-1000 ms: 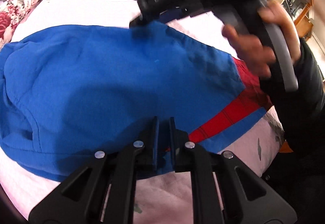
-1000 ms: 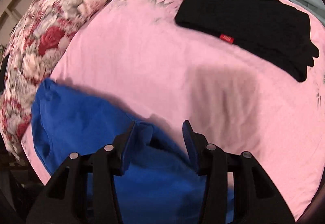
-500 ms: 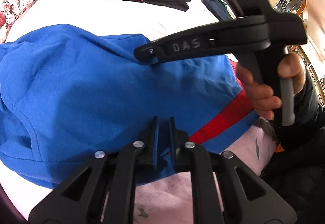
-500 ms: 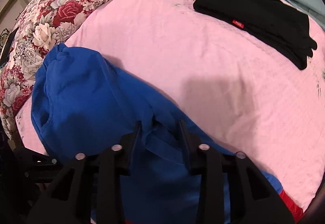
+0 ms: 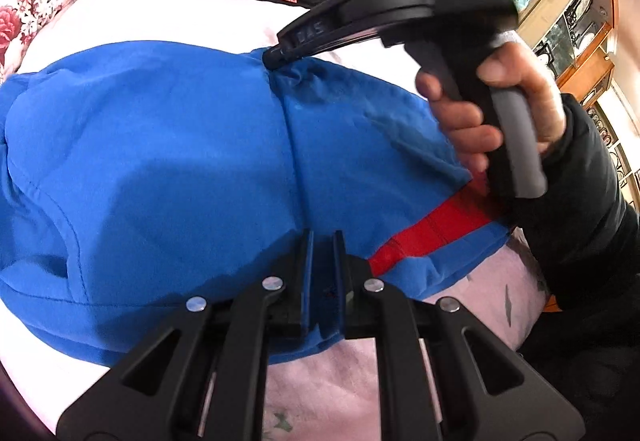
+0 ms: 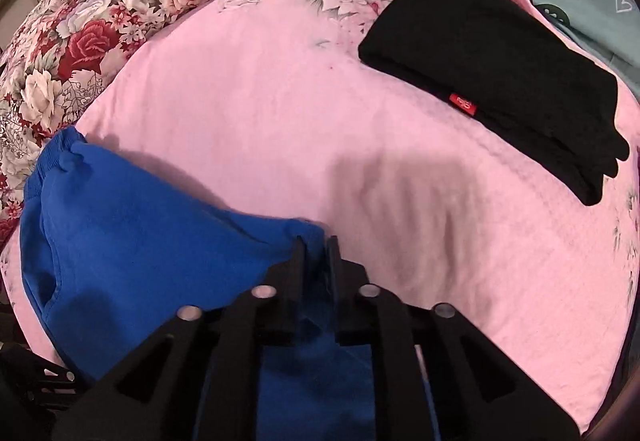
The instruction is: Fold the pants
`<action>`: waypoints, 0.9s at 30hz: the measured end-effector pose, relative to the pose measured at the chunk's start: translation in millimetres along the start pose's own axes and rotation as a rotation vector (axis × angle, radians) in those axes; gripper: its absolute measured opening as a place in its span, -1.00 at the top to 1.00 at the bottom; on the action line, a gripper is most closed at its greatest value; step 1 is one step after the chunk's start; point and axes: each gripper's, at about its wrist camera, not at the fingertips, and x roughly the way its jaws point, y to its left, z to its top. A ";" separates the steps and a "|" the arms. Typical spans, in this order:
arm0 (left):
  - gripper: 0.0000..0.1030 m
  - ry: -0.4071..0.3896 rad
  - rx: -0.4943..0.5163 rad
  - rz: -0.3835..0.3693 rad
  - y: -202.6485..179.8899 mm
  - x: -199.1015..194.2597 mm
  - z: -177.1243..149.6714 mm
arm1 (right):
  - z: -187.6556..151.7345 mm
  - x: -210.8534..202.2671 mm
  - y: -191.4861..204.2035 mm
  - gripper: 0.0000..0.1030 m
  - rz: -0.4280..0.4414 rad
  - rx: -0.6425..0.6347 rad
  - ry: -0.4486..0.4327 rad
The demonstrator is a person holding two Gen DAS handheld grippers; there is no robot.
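Blue pants (image 5: 168, 161) are spread flat on the pink bed sheet (image 6: 280, 113). Left gripper (image 5: 322, 241) is pinched tight on their near edge, right gripper (image 6: 316, 245) clamped on the far edge. Folded black garment (image 6: 500, 73) sits well apart, leaving plenty of bare sheet between.

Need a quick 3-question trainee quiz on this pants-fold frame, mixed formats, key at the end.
1. True or false: the right gripper is shut on the far edge of the blue pants.
2. Multiple choice: what lies on the pink sheet beyond the pants? A) a white towel B) a folded black garment with a small red tag C) a pair of shoes
3. Fill in: the left gripper pinches the pants at the near edge, beside a ___ stripe.

Key: 1 true; 2 B; 3 red
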 end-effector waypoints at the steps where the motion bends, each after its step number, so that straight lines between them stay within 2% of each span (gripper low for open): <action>1: 0.70 0.012 -0.005 0.000 0.4 -1.1 2.4 | 0.8 -4.3 -4.6 0.52 0.015 0.020 0.008; 2: 0.55 0.014 -0.006 -0.003 -0.1 -4.6 5.8 | 1.1 -14.0 -12.9 0.52 0.043 0.057 0.004; 3: 0.30 -0.001 0.001 -0.003 -1.8 -10.3 10.9 | 0.3 -25.9 -20.0 0.50 0.071 0.084 -0.009; 4: 0.21 -0.015 0.009 0.002 -4.0 -14.6 15.6 | -1.1 -41.4 -26.4 0.49 0.092 0.104 -0.032; 6: 0.13 -0.052 0.043 0.022 -11.4 -24.9 32.5 | -10.2 -75.9 -38.1 0.22 0.069 0.124 -0.100; 9: 0.02 -0.049 0.029 0.011 -13.7 -17.0 69.7 | -40.7 -118.7 -48.2 0.22 0.020 0.147 -0.164; 10: 0.10 -0.030 0.012 0.007 -11.5 -8.4 79.5 | -52.8 -124.9 -50.9 0.32 0.012 0.151 -0.158; 11: 0.19 0.001 -0.005 0.000 -8.8 6.8 94.1 | -66.1 -128.1 -51.3 0.80 0.011 0.150 -0.143; 12: 0.57 0.026 -0.006 -0.005 -8.0 19.0 103.4 | -83.9 -127.0 -49.1 0.96 0.018 0.144 -0.113; 13: 0.84 0.071 -0.005 -0.002 -7.1 37.9 113.6 | -100.4 -127.2 -47.4 0.96 0.026 0.146 -0.096; 16: 0.89 0.130 -0.001 0.066 -2.3 70.8 126.2 | -137.5 -117.7 -39.5 0.96 0.021 0.154 -0.064; 17: 0.90 0.124 -0.001 0.076 -0.6 75.9 129.2 | -147.3 -114.8 -37.8 0.96 0.026 0.168 -0.053; 22: 0.90 0.101 -0.027 0.033 12.6 80.4 133.6 | -192.0 -88.4 -46.4 0.96 0.051 0.291 0.046; 25: 0.90 0.085 -0.036 0.009 14.3 76.0 131.0 | -196.7 -87.8 -48.4 0.94 0.068 0.332 0.022; 26: 0.90 0.083 -0.040 0.009 13.9 72.6 130.0 | -195.4 -91.1 -49.4 0.86 0.076 0.346 0.015; 27: 0.86 0.068 -0.049 0.021 14.0 63.6 126.5 | -195.0 -99.0 -52.0 0.61 0.087 0.362 -0.006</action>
